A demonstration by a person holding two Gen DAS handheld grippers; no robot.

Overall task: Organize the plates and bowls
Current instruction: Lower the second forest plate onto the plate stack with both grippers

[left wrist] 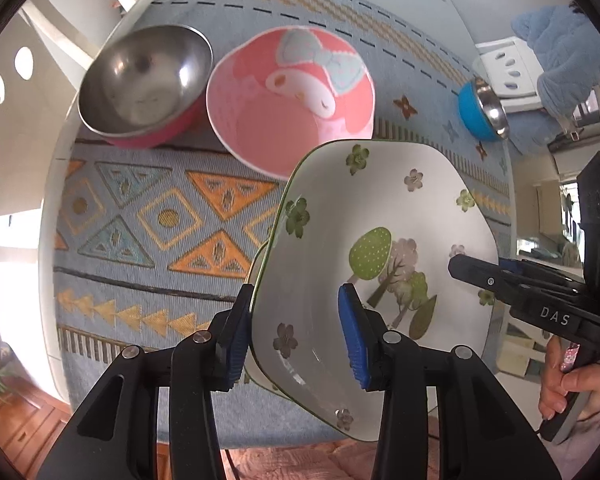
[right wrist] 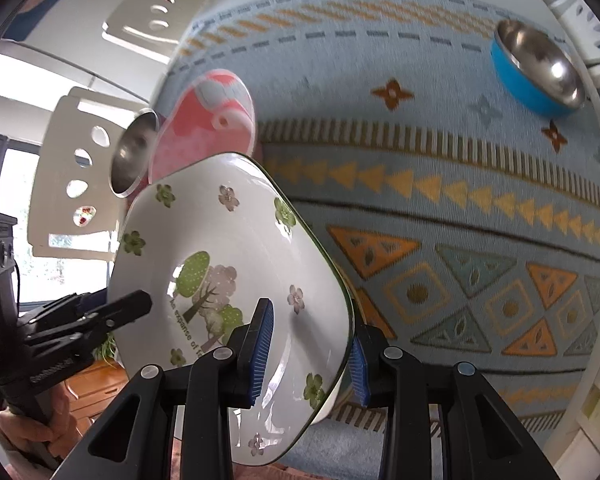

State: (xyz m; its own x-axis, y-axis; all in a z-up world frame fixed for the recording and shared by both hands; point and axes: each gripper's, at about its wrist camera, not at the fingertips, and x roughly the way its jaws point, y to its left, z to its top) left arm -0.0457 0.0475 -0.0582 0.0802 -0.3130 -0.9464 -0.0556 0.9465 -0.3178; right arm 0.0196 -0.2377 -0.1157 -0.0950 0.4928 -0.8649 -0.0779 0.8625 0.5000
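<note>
We hold the white square ceramic plate with painted green trees and flowers (left wrist: 380, 216) between our two claws, one on each side, because it is wide and smooth and one grip alone could let it turn. Our left claw (left wrist: 296, 344) pinches the plate's rim, one blue pad on the outer side and one inside the hollow. Our right claw (right wrist: 310, 352) pinches the opposite rim in the same way, and in the left wrist view we see it reaching in from the right (left wrist: 476, 272).

The plate is tilted and sits above the blue woven cloth with orange triangles (left wrist: 148, 216) that covers the counter. Just under the plate, close to the left claw, a second rim of the same kind (left wrist: 256, 264) shows, so we judge that we are stacking like upon like.

Beyond the left claw stand the pink bowl with a cartoon rabbit inside (left wrist: 288, 96) and, touching it or just beside it, the steel bowl with a pink outer shell (left wrist: 144, 80). Far ahead of the right claw sits the steel bowl with a blue shell (right wrist: 540, 72), well apart from the others.
</note>
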